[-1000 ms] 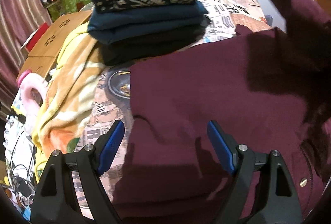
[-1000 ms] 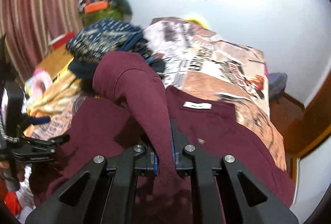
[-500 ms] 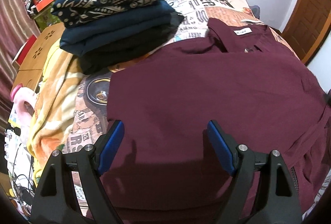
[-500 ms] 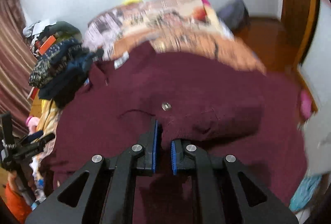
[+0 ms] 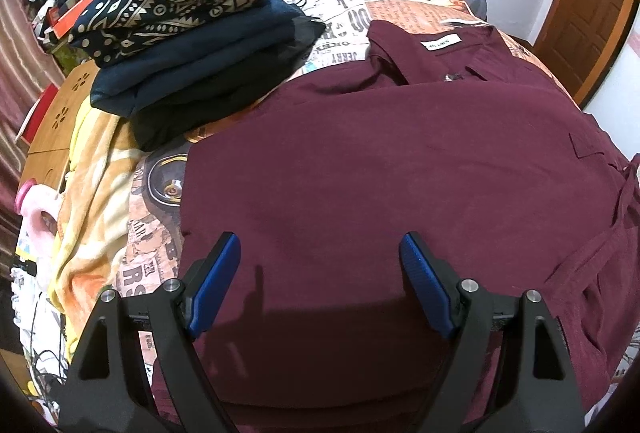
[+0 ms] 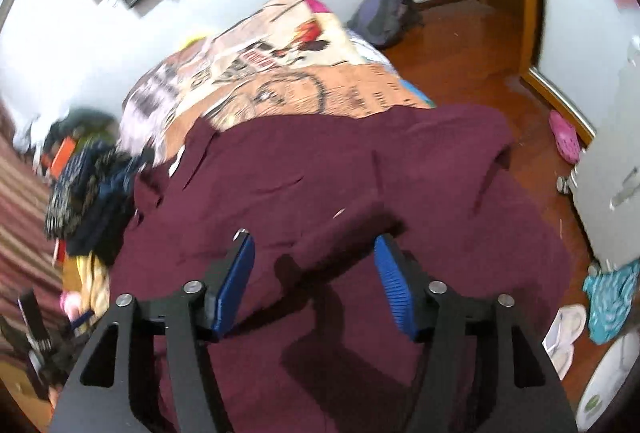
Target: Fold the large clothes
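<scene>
A large maroon shirt lies spread on the bed, collar and white label at the far side. My left gripper is open and empty just above the shirt's near part. In the right wrist view the same shirt covers the bed's right side, and a sleeve fold lies bunched between the fingers. My right gripper is open above that fold and holds nothing.
A stack of folded dark clothes sits at the bed's far left on the printed bedsheet. A yellow blanket hangs off the left edge. A wooden floor, a backpack and a pink slipper lie to the right.
My right gripper carried the sleeve across the shirt to the right side, then opened and let it go. The left gripper stayed open above the shirt.
</scene>
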The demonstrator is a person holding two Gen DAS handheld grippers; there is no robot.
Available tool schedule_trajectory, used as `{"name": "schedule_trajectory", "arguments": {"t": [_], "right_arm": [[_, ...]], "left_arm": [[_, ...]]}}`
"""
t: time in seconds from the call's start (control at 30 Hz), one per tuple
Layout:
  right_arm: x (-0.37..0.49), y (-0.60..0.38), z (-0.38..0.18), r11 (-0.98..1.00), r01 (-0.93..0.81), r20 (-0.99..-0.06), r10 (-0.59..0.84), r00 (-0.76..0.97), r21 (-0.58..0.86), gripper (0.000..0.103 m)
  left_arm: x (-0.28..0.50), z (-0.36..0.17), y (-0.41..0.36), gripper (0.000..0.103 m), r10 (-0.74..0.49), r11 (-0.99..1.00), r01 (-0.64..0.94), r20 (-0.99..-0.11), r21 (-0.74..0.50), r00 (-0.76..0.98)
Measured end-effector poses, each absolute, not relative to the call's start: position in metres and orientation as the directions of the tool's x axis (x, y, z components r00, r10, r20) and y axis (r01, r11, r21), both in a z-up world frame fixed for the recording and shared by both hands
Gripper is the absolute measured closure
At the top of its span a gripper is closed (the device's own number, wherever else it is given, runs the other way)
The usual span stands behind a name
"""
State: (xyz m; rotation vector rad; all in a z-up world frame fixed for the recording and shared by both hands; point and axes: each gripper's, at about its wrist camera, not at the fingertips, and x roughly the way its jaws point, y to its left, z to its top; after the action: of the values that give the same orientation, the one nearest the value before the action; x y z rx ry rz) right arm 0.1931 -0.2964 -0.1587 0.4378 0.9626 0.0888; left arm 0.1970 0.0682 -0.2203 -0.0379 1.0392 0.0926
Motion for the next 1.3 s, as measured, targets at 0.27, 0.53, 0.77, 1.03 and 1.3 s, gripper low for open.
{"name": "schedule_trajectory", "arguments": {"t": [0.27, 0.53, 0.77, 1.03, 1.3], "right_arm": [[0.213, -0.312, -0.185, 0.862, 0.197, -0.773, 0.291, 0.563, 0.468, 0.05], [0.216, -0.31, -0.15, 0.907, 0.091, -0.737, 0.271, 0.619, 0.41, 0.091], [0.21, -0.302, -0.114, 0.945, 0.012, -0.674, 0.225, 0.703, 0.328, 0.092], [0.21, -0.313, -0.178, 0.963, 0.09, -0.803, 0.158, 0.575, 0.254, 0.092], [0.195, -0.321, -0.166, 0.972, 0.025, -0.802, 0.178, 0.57, 0.233, 0.09]], "left_arm": [[0.194, -0.221, 0.06, 0.021, 0.05, 0.997, -0.081, -0.864, 0.011, 0.5], [0.191, -0.209, 0.042, 0.021, -0.021, 0.999, -0.013, -0.858, -0.032, 0.513], [0.193, -0.197, 0.006, 0.021, -0.075, 0.996, 0.077, -0.844, -0.04, 0.531], [0.194, -0.206, -0.018, 0.021, -0.101, 0.992, 0.115, -0.857, -0.049, 0.505], [0.196, -0.202, -0.019, 0.021, -0.074, 0.994, 0.104, -0.853, -0.024, 0.516]]}}
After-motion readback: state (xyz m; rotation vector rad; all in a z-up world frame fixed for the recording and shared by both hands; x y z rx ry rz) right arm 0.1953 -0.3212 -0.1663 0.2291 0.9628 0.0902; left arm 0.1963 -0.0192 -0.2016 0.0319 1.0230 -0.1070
